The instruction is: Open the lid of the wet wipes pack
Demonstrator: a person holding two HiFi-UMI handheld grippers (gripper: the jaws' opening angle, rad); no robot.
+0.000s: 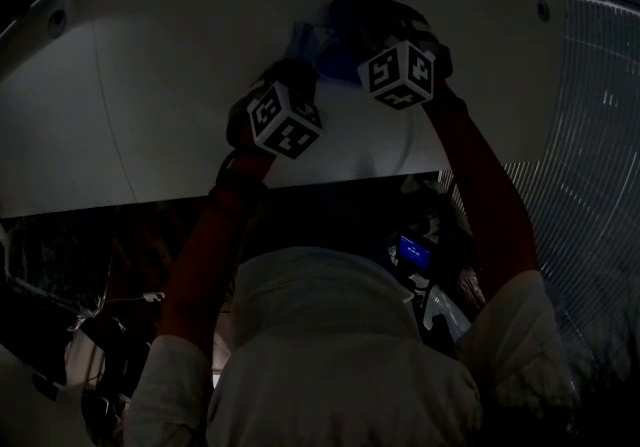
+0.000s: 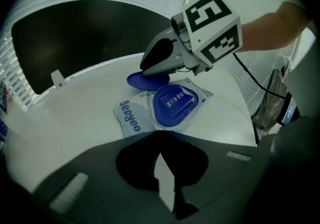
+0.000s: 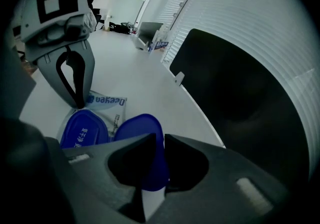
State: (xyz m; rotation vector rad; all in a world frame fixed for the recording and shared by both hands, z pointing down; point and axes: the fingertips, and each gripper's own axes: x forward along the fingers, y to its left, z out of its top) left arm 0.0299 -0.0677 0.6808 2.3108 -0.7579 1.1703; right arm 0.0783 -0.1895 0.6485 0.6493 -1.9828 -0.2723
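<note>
A white wet wipes pack (image 2: 132, 120) lies flat on the white table (image 2: 70, 113). Its blue oval lid base (image 2: 175, 103) faces up, and the blue lid flap (image 2: 145, 80) stands swung open past it. My right gripper (image 2: 150, 71) is shut on that flap; in the right gripper view the flap (image 3: 142, 133) runs in between the jaws of the right gripper (image 3: 159, 140). The left gripper (image 3: 78, 101) has its fingertips together, resting on the printed end of the pack (image 3: 107, 101). The head view is dark and shows both marker cubes over the pack (image 1: 322, 47).
A large black panel (image 2: 75, 37) stands along the table's far curved edge, with white blinds (image 3: 235, 12) behind it. A small white clip (image 2: 57, 77) sits near that edge. The table's near edge (image 1: 250, 190) lies just in front of the person's body.
</note>
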